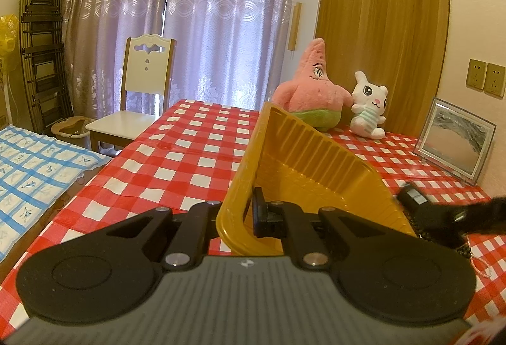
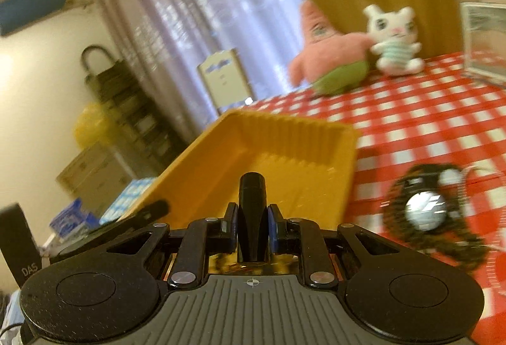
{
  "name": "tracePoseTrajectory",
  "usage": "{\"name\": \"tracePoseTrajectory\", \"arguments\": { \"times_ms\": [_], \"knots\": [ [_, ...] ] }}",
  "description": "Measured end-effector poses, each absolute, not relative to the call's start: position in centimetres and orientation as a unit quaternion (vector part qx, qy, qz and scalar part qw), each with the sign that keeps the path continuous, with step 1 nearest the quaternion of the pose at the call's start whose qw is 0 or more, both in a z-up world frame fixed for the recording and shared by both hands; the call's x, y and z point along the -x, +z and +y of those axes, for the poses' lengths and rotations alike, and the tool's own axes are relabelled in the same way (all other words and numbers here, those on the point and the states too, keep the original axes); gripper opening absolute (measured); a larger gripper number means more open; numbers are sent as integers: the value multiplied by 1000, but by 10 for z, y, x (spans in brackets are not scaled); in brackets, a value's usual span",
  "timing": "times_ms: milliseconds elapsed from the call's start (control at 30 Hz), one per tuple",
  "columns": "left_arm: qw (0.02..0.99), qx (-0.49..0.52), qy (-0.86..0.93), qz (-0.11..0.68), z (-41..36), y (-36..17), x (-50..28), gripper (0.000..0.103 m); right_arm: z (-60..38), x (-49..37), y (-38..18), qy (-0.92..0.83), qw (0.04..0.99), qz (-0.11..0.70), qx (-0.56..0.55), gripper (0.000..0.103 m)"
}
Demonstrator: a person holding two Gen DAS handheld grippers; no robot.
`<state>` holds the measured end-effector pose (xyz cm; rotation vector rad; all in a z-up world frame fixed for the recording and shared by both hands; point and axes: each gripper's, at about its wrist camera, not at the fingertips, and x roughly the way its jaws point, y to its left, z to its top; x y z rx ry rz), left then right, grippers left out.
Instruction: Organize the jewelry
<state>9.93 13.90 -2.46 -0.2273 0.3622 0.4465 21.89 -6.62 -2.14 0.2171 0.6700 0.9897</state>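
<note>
The left gripper (image 1: 233, 215) is clamped on the near rim of the yellow tray (image 1: 303, 155), 1 finger outside the wall and 1 inside, and the tray is tilted steeply with its far corner raised above the red-and-white checked tablecloth (image 1: 177, 152). The right gripper (image 2: 252, 226) is clenched on a small black tapered object (image 2: 252, 212) that stands upright between its 2 pads, poised over the tray's near end; what the object is cannot be told.

The right wrist view alone shows the jewelry on the cloth just to the tray's right: a coil of dark beads (image 2: 433, 212) around a round silvery piece (image 2: 425, 210), all blurred. The left wrist view shows only the edge of dark beads and a thin pale chain (image 1: 480, 266) near the table's right edge, behind the other gripper's black tip (image 1: 420, 202). Toward the table's far edge sit a pink starfish plush (image 1: 311, 89), a white bunny plush (image 1: 370, 104), and a clear framed picture (image 1: 455, 139).
</note>
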Motion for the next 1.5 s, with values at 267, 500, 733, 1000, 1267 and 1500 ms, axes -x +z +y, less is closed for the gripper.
{"name": "tracePoseTrajectory", "arguments": {
  "times_ms": [267, 500, 733, 1000, 1267, 1500],
  "knots": [
    [953, 112, 217, 178, 139, -21, -100, 7, -15, -220, -44, 472, 803, 354, -80, 19],
    [953, 113, 216, 178, 138, -21, -100, 7, 9, -227, -57, 472, 789, 380, -100, 19],
    [953, 116, 216, 181, 140, -22, -99, 7, 6, -220, -56, 472, 795, 368, -96, 27],
    [953, 115, 217, 180, 141, -23, -98, 7, -34, -209, -40, 451, 826, 327, -85, 37],
    [953, 115, 217, 180, 142, -23, -99, 7, -81, -213, -32, 392, 859, 315, -99, 43],
    [953, 111, 218, 180, 142, -23, -98, 7, -118, -222, -35, 344, 877, 318, -107, 44]
  ]
}}
